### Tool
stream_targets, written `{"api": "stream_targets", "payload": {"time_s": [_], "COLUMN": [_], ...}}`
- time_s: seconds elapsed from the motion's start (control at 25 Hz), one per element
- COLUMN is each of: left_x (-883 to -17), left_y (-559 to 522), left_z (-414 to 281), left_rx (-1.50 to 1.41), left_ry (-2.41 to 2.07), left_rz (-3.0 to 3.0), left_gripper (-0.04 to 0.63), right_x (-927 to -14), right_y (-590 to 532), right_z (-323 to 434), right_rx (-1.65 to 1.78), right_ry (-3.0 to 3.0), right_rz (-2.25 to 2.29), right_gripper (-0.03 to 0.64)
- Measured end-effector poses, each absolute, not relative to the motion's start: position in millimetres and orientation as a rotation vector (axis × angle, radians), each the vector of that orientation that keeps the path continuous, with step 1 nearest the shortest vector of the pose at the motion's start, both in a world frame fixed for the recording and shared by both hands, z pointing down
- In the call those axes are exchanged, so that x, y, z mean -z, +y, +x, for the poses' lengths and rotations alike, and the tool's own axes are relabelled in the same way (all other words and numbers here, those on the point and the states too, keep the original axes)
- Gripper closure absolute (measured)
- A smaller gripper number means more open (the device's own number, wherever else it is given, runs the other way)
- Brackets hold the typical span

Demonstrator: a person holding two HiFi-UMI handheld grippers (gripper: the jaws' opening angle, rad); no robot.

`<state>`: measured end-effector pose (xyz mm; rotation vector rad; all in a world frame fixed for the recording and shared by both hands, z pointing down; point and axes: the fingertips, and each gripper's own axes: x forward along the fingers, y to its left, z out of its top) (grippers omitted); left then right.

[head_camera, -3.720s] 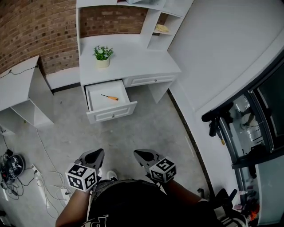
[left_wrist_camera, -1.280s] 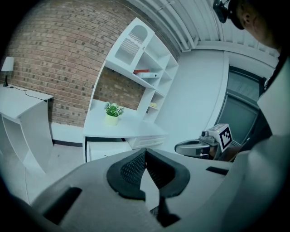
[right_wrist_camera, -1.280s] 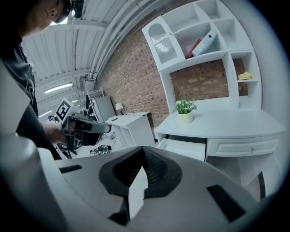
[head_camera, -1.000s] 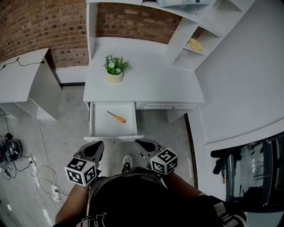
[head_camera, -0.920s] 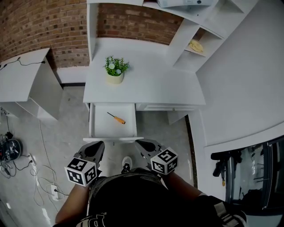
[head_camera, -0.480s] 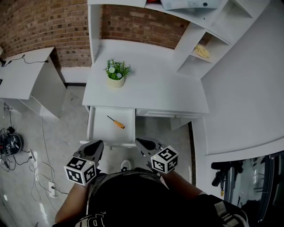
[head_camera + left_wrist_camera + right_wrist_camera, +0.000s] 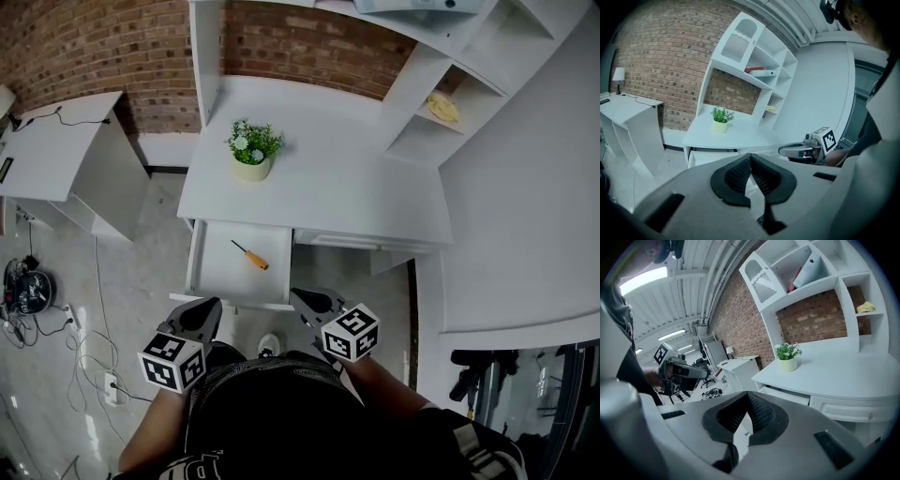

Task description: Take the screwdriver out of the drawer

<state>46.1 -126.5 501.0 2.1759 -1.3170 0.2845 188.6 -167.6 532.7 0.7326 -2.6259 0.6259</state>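
The screwdriver (image 7: 252, 256), thin with an orange handle, lies inside the open white drawer (image 7: 196, 264) under the desk's left side. Both grippers hang just in front of the drawer's front edge, apart from the screwdriver. My left gripper (image 7: 210, 303) is by the drawer's left front corner, its jaws closed tip to tip with nothing between them (image 7: 750, 157). My right gripper (image 7: 296, 295) is by the right front corner, also shut and empty (image 7: 747, 395). Neither gripper view shows the screwdriver; the drawer's side (image 7: 712, 156) shows below the desktop.
A potted plant (image 7: 251, 155) stands on the white desk (image 7: 337, 192). A closed drawer (image 7: 352, 241) is to the right of the open one. Shelves (image 7: 442, 106) rise at the back right. A low white table (image 7: 56, 150) and floor cables (image 7: 37, 291) lie left.
The person has stepped up to the desk: the open drawer has come nearer, and both grippers now reach its front edge. Both jaws stay closed.
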Motion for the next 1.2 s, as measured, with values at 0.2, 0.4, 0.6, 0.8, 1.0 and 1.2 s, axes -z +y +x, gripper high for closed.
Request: {"api": "stream_targets", "payload": {"time_s": [0.2, 0.4, 0.6, 0.8, 1.0, 1.2], "left_x": [-503.8, -509.2, -506.1, -506.4, -517.1, -527.0], "left_y": [-126.3, -131.6, -149.6, -170.6, -184.0, -199.8], "left_z": [35.4, 26.4, 12.3, -8.0, -31.5, -49.0], "left_rx": [-0.276, -0.27, -0.265, -0.285, -0.335, -0.358], "left_ry": [-1.329, -1.301, -1.259, -1.217, -1.17, -1.114], "left_rz": [2.156, 2.158, 2.189, 2.208, 2.217, 2.237], "left_gripper": [0.577, 0.577, 0.577, 0.577, 0.577, 0.577], "right_x": [-536.3, -537.6, -536.0, -531.7, -536.5, -540.8], "right_y": [-167.4, -170.3, -180.6, -196.1, -212.1, -223.1], "right_z": [177.2, 168.1, 155.2, 136.5, 117.0, 101.4], "right_rx": [-0.633, -0.624, -0.621, -0.598, -0.573, -0.566], "right_ry": [-2.621, -2.6, -2.57, -2.543, -2.497, -2.46], "right_rz": [0.709, 0.721, 0.753, 0.79, 0.844, 0.902], "right_gripper": [0.612, 0.612, 0.612, 0.612, 0.612, 0.612]}}
